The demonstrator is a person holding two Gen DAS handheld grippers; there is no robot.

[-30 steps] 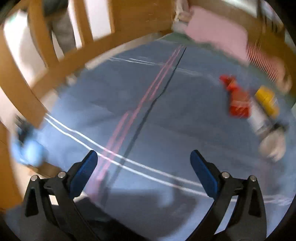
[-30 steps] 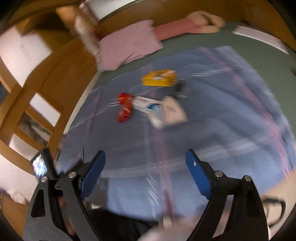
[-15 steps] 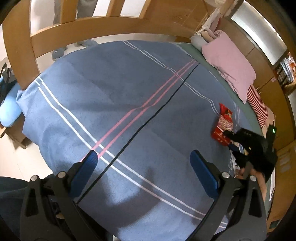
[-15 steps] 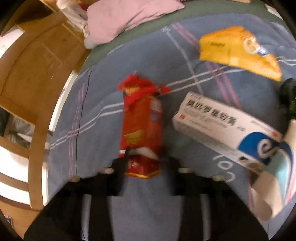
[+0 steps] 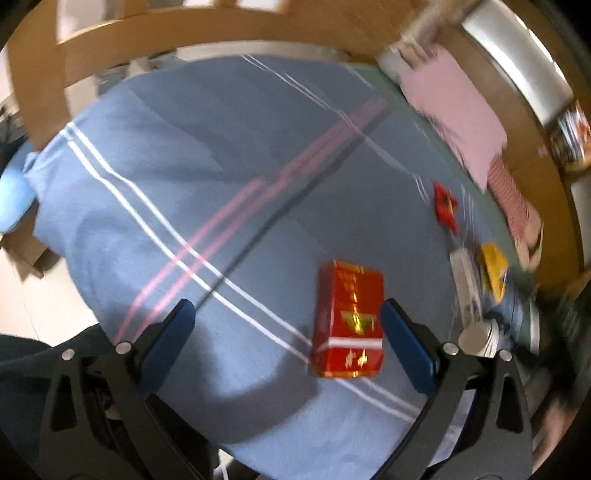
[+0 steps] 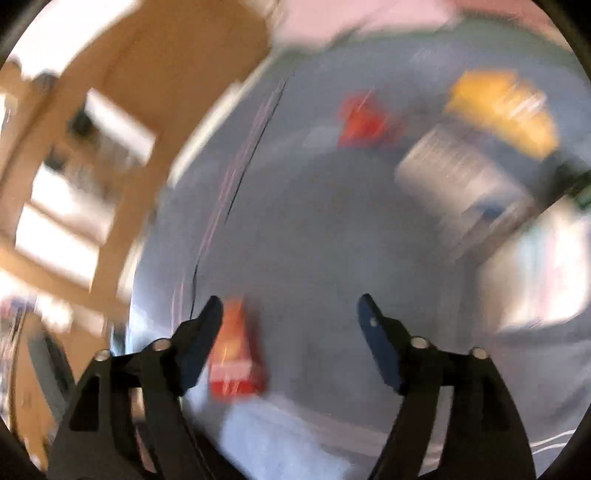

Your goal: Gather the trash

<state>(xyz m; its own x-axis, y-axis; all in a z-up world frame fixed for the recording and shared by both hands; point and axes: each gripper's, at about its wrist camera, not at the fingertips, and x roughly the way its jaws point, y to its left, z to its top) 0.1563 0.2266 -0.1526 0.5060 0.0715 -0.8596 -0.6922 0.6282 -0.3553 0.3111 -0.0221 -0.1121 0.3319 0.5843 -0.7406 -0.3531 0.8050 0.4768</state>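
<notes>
A red box (image 5: 347, 321) rests on the blue striped blanket (image 5: 192, 192), inside the span of my open left gripper (image 5: 286, 314) and close to its right finger. In the blurred right wrist view the same red box (image 6: 236, 354) sits just inside the left finger of my right gripper (image 6: 290, 306). Those jaws are opening and neither pad presses the box. Farther off lie a crumpled red wrapper (image 6: 364, 122), a yellow packet (image 6: 502, 110) and a white carton (image 6: 458, 177). The left wrist view shows the same three at its right side: red wrapper (image 5: 445, 203), yellow packet (image 5: 493, 266), white carton (image 5: 465, 284).
A wooden bed frame (image 5: 147, 33) rings the blanket on the far side. A pink pillow (image 5: 458, 107) and a striped cloth (image 5: 511, 192) lie at the back right. A pale bag (image 6: 535, 266) sits at the right of the right wrist view.
The right gripper, closed round the red box half a second ago, now stands wide with the box loose by its left finger. The box has come into the left view between the left fingers.
</notes>
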